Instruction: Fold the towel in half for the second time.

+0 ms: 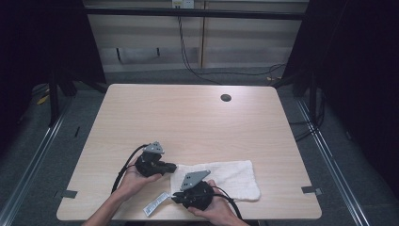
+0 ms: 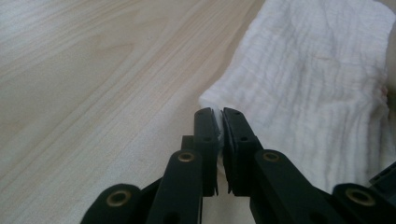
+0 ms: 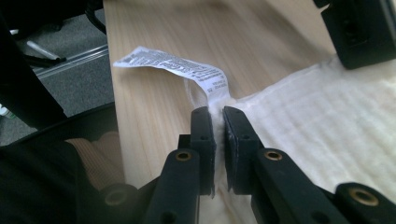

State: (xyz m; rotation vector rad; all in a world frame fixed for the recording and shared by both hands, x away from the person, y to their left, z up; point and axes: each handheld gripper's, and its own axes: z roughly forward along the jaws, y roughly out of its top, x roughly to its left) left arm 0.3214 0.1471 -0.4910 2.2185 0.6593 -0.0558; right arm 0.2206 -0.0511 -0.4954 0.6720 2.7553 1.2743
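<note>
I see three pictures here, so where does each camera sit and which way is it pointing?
High view: above the person's side, looking forward and down on the light wooden table; forearms and both hands show.
Left gripper view: rides on the left gripper, looking along its black fingers, shut on a corner of the white folded towel.
Right gripper view: rides on the right gripper, fingers shut on the towel's edge by the white printed care label.
Shared: all show towel and table.

So I'm counting one white towel [image 1: 226, 177] lying on one wooden table [image 1: 188, 117], one care label [image 1: 155, 204] sticking out of it, and two grippers, left [image 1: 172, 166] and right [image 1: 176, 198], working there.
</note>
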